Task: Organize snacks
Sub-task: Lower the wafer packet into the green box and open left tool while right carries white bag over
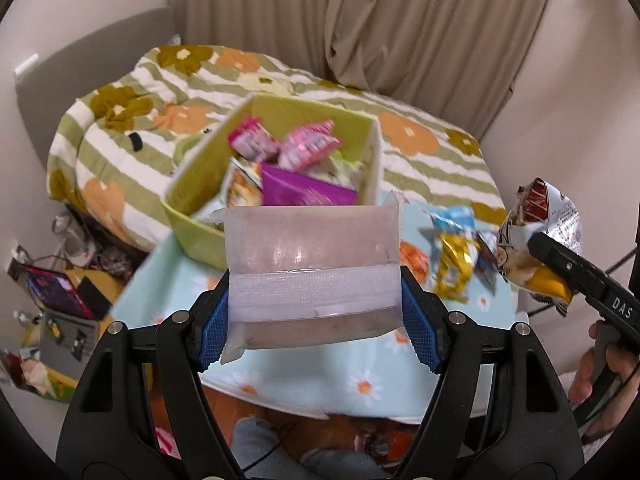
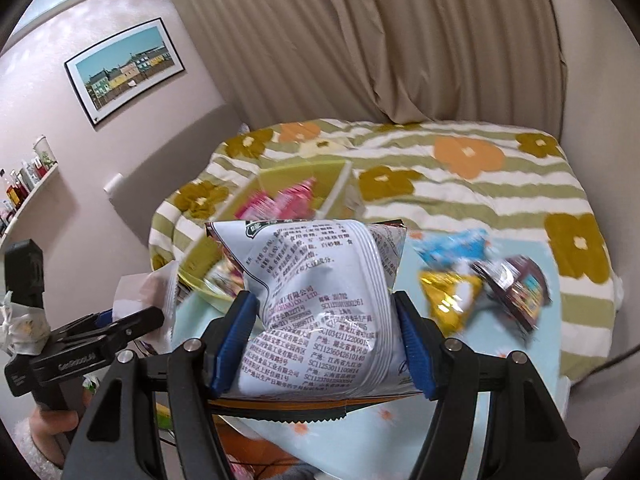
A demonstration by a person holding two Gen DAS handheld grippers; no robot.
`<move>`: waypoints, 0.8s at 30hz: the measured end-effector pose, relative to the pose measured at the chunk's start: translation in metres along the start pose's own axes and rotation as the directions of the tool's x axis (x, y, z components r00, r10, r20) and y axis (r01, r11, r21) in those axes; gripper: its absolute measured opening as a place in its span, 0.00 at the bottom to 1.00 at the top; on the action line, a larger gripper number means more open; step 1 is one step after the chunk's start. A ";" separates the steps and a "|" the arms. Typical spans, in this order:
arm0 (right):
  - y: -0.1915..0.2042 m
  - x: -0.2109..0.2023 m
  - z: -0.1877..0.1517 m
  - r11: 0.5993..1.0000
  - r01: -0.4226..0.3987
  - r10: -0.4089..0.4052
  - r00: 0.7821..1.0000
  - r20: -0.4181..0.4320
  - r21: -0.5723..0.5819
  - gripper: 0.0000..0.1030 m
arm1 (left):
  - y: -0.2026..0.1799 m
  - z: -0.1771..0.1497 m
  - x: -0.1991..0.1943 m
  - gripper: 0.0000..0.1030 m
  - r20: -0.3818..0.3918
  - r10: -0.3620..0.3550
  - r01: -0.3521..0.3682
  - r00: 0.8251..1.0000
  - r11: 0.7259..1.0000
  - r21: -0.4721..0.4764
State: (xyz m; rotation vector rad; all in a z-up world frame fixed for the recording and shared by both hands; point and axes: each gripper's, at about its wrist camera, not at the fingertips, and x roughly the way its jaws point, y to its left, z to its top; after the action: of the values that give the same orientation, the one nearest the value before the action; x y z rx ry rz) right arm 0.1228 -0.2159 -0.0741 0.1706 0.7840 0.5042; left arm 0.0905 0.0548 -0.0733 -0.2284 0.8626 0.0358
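Two hand-held grippers: left [image 1: 316,308] clamps translucent pouch [image 1: 312,268]; right [image 2: 326,344] crinkly bag [image 2: 320,312].

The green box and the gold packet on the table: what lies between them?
In the right wrist view, the printed white bag gripped by the right hand-held gripper hides that stretch.

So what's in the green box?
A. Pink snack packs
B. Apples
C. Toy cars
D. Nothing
A: pink snack packs lie inside the green box, with a purple pack beside them.
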 end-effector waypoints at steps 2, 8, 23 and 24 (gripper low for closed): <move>0.016 0.011 0.011 1.000 -0.002 0.002 1.000 0.004 -0.002 0.63 | 0.016 0.017 0.003 0.69 0.006 -0.002 0.002 1.000 1.000 0.005; 0.055 0.048 0.040 1.000 -0.007 0.007 1.000 0.011 0.012 0.63 | 0.060 0.064 0.028 0.69 -0.003 -0.020 0.021 1.000 1.000 0.019; 0.091 0.142 0.080 0.988 0.114 -0.111 0.993 -0.034 0.104 0.63 | 0.111 0.160 0.153 0.70 -0.134 -0.118 0.129 0.984 0.989 0.078; 0.091 0.148 0.081 0.986 0.122 -0.118 0.992 -0.040 0.112 0.63 | 0.111 0.163 0.161 0.70 -0.146 -0.122 0.134 0.982 0.988 0.076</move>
State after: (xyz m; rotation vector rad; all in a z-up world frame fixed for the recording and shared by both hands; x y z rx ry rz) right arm 0.2352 -0.0609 -0.0808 0.2199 0.8512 0.3487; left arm 0.3035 0.1882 -0.1135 -0.2073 0.9859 -0.1386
